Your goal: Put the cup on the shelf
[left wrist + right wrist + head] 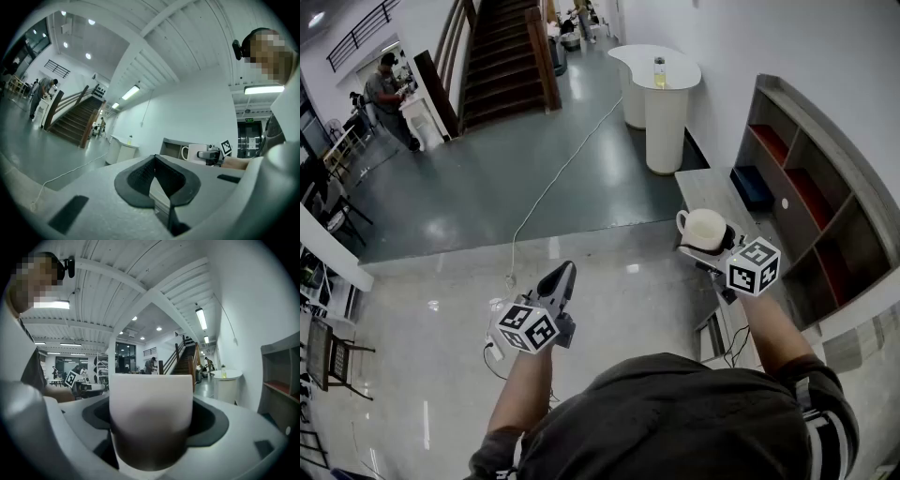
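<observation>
A white cup [705,228] with its handle to the left sits between the jaws of my right gripper [705,242], which is shut on it. In the right gripper view the cup [151,413] fills the middle, upright, with the pads against its sides. The wooden shelf [811,197] with open compartments stands to the right of the cup, a little way off, and shows at the right edge of the right gripper view as the shelf [281,380]. My left gripper [565,274] hangs over the floor at centre left, shut with nothing in it; its jaws [154,161] meet at the tip.
A white curved counter [661,89] with a bottle [659,72] stands beyond the shelf. A low grey ledge [708,187] runs in front of the shelf, with a blue object [753,186] beside it. A white cable [553,178] crosses the floor. A staircase [502,56] and a person [389,94] are far back.
</observation>
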Tool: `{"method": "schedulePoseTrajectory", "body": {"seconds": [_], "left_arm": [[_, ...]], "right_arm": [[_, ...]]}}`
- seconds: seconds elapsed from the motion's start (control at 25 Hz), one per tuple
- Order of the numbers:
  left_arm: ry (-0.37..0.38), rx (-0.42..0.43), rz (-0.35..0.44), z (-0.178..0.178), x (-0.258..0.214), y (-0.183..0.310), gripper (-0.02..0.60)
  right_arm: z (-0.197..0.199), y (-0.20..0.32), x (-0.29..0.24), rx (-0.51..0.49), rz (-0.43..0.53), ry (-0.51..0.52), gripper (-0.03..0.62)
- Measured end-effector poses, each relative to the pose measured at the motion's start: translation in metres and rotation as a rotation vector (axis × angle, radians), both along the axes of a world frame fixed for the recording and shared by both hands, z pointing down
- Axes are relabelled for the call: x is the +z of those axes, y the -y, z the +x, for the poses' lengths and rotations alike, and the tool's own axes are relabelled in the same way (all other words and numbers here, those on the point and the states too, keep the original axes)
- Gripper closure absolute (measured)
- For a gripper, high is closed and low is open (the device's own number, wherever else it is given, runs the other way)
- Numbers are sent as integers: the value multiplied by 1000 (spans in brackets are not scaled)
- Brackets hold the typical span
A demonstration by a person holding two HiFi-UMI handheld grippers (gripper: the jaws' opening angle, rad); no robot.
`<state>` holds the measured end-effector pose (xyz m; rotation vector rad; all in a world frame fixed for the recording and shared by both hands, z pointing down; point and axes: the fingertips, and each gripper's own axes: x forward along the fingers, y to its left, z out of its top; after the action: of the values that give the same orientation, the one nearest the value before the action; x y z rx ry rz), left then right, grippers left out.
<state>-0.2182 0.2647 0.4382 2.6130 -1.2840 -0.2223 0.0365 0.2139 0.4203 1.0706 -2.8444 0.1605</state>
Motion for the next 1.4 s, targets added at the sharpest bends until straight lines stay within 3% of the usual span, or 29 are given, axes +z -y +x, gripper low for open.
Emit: {"method": "schedulePoseTrajectory", "body": {"seconds": [0.64, 1.4], "left_arm": [[11, -5, 0, 35, -3, 4, 577], [16, -24, 10, 153, -11, 22, 577]], "right_arm": [[29, 6, -6, -13, 12, 7, 155], [131, 15, -5, -78, 18, 0, 155]]}}
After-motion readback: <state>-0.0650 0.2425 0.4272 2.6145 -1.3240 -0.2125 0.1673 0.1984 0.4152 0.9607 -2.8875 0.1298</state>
